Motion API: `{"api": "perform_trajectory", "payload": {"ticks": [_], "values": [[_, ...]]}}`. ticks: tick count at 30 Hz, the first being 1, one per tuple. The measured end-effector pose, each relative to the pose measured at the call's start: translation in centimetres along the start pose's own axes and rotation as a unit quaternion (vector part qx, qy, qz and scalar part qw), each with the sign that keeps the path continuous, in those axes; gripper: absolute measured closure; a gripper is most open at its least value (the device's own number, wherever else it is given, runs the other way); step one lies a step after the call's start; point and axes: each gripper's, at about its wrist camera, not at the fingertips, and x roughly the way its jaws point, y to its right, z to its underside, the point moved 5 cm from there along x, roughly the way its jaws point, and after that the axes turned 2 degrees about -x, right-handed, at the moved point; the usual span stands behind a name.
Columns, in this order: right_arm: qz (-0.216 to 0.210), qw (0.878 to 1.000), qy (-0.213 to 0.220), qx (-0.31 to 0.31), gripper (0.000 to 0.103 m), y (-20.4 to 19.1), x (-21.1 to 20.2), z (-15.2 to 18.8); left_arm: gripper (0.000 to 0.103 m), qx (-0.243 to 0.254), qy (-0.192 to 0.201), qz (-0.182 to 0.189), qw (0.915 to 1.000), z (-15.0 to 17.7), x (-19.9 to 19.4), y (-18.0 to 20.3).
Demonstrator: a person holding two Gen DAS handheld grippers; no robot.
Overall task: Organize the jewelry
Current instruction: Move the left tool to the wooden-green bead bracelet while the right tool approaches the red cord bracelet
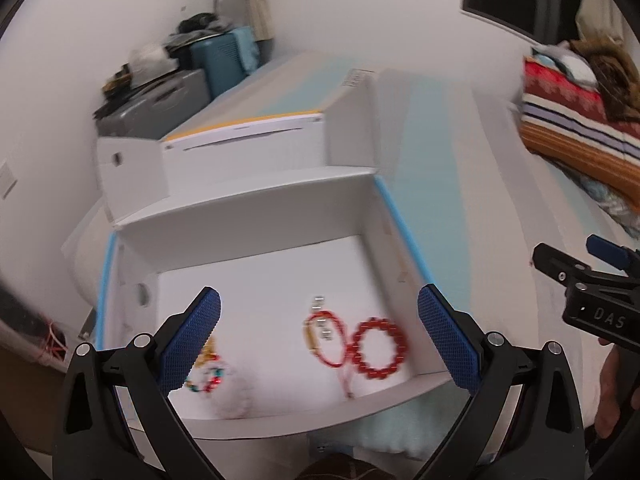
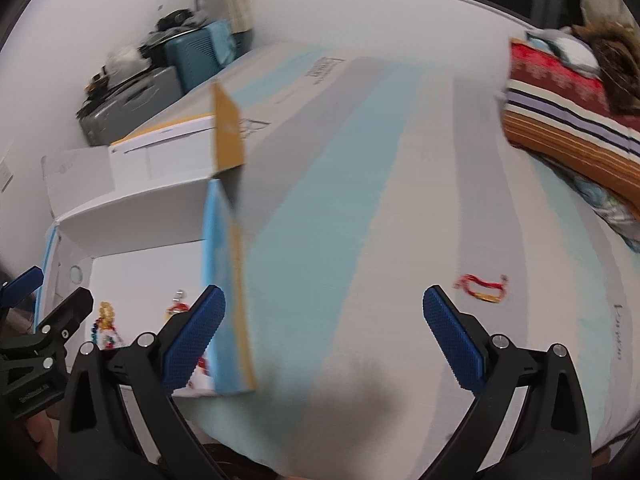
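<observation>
Left gripper (image 1: 320,340) is hovering over the near edge of the white box (image 1: 372,208), jaws spread wide, holding nothing and touching nothing. Right gripper (image 2: 324,344) is hanging above the striped bedsheet (image 2: 360,200) just right of the box, jaws also spread wide and empty.

Inside the box, nearest: a red bead bracelet (image 1: 380,350) is lying on the floor, touching or overlapping a thinner red cord bracelet (image 1: 326,338) to its left. At the near left, a multicolour beaded piece (image 1: 204,376) is sitting partly hidden behind the left finger (image 1: 192,344); something pale and blurred beside it, cannot tell what.

Still outside: one red-and-gold bracelet (image 2: 482,286) is lying on the sheet, right of and a little beyond the right gripper's tip, well apart from the box.

Judging from this, most of the sorting is looking done, with that one piece left to go in; the right gripper seems best placed for it.

Farther off: folded striped blankets (image 2: 568,128) far right, suitcases (image 2: 132,100) far left by the wall.
</observation>
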Motion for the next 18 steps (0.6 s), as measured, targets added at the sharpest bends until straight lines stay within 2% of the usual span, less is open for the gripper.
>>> {"api": "perform_trajectory", "payload": {"ticks": [9,18], "values": [[0.039,0.998,-0.006,0.05,0.008,9.7,-1.0,3.0,0.006,0.05,-0.005,0.044,0.9978,0.3,1.2,9.5],[0.066,0.993,-0.033,0.092,0.008,17.9,1.2,4.8,0.006,0.113,-0.022,0.09,0.9892,3.3,2.4,18.9]]}}
